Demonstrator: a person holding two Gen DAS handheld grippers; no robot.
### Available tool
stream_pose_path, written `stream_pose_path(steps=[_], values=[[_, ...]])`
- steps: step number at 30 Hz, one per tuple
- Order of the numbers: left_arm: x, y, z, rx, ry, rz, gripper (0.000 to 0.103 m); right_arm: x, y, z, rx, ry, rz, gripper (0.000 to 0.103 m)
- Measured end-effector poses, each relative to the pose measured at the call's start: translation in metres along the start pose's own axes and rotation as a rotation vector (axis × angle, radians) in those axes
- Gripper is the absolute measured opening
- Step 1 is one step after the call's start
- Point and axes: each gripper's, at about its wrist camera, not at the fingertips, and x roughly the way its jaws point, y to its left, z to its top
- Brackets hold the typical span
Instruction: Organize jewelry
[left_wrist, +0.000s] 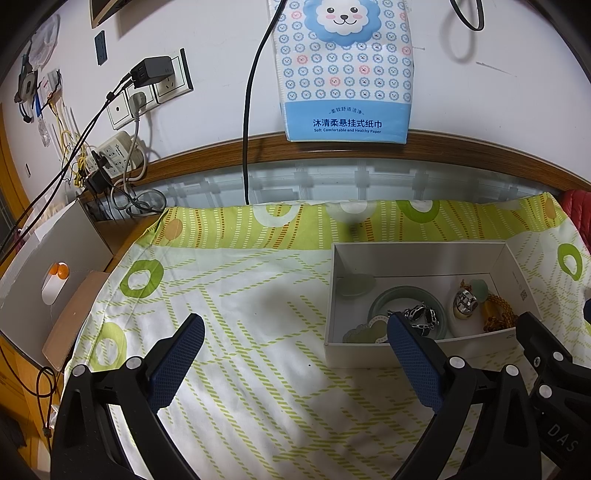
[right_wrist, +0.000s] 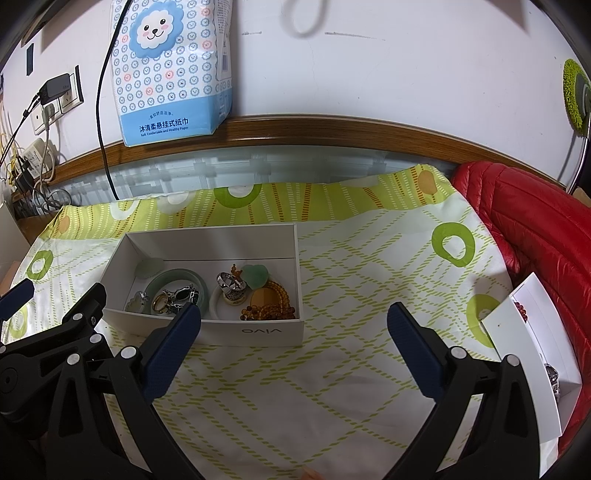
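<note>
White cardboard box (right_wrist: 258, 330) sits on the green-patterned cloth (right_wrist: 332, 369), holding a pale green jade bangle (right_wrist: 173, 277), amber bead strand (right_wrist: 273, 308) and silver ring (right_wrist: 231, 282) — both the left gripper (left_wrist: 295, 328) and right gripper (right_wrist: 294, 314) gape wide, empty, above the cloth.

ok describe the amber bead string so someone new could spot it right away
Find the white vivo box on the green patterned cloth. In its right-hand front corner lies the amber bead string, coiled. It is the only orange-brown beaded piece, beside the silver ring and below the pale green pendant.
</note>
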Motion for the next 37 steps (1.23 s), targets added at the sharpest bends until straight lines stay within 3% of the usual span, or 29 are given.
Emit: stream_pose_path(steps=[37], values=[[-0.0031, 0.0000, -0.0011, -0.003, -0.017, 0.024, 0.099, 0.0029, -0.0012, -0.0023, 0.012, 0.008, 0.006, 0.098]])
